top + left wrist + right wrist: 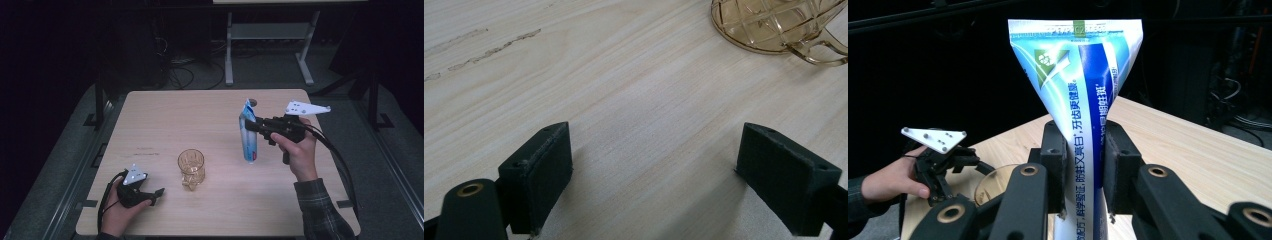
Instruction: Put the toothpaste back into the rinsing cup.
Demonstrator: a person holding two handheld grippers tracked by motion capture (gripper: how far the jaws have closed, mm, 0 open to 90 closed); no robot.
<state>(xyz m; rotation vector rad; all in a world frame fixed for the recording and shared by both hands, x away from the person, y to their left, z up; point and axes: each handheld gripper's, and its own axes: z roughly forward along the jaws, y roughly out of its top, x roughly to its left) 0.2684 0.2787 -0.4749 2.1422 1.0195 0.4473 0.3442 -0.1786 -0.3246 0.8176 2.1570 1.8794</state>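
Observation:
A blue and white toothpaste tube (248, 135) stands upright over the right half of the table, flat crimped end up and cap down. My right gripper (252, 126) is shut on its middle from the right. In the right gripper view the two pads (1055, 165) press the tube (1083, 75) from both sides. An amber cut-glass mug (191, 168) stands near the table's middle front. My left gripper (156, 196) rests low on the table to the mug's left, open. Its jaws (654, 165) stand wide apart over bare wood, with the mug (774, 25) ahead at the upper right.
The light wooden table (200, 120) has a small round hole (252, 102) near its far edge, behind the tube. A faint scuff mark (145, 150) lies left of the mug. Beyond the table are a dark floor, cables and a white desk frame (270, 40).

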